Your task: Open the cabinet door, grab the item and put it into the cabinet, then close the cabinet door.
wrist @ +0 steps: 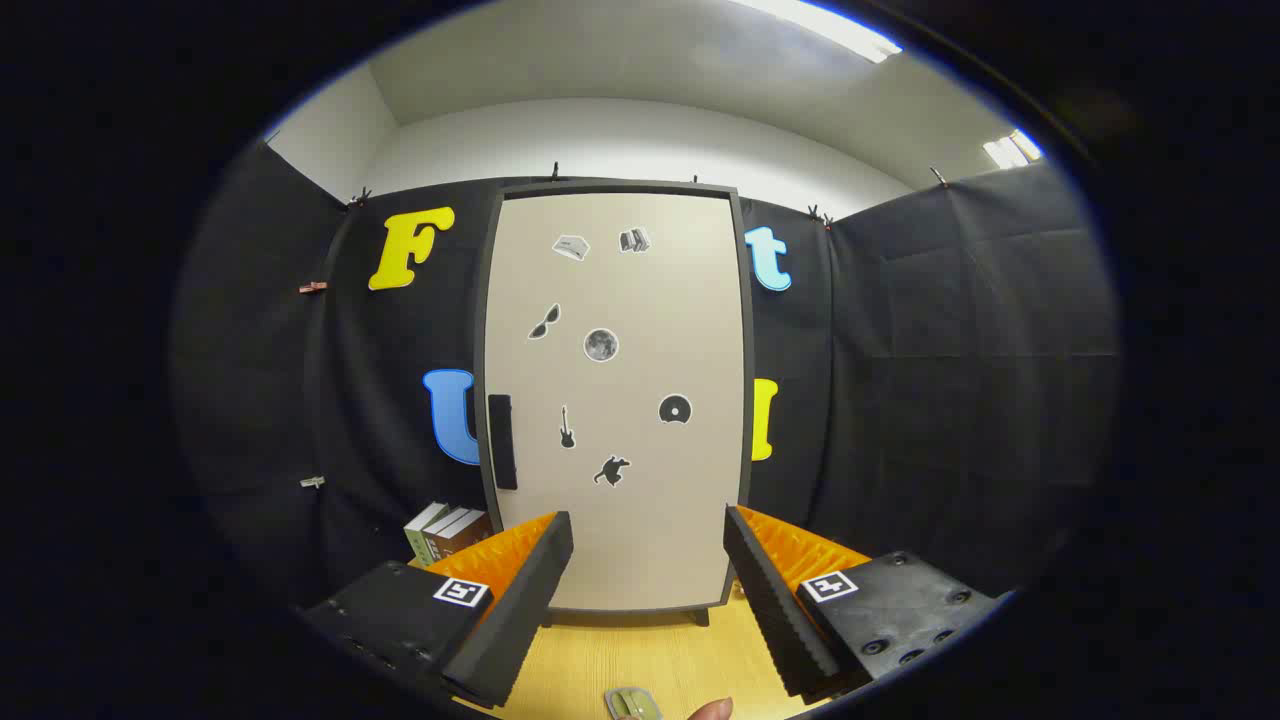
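Between the jaws nothing is held: the gripper hangs with its two fingers spread wide apart above the wooden bench. Just below and between them, on the bench, lies a small flat greyish item, with a fingertip of a person beside it. Beyond the fingers stands the cabinet, upright on short feet, its pale door closed and facing the camera. A dark vertical handle sits on the door's left side, and small stickers are scattered over its face. Left of the cabinet, a few books lean on the bench against the booth wall.
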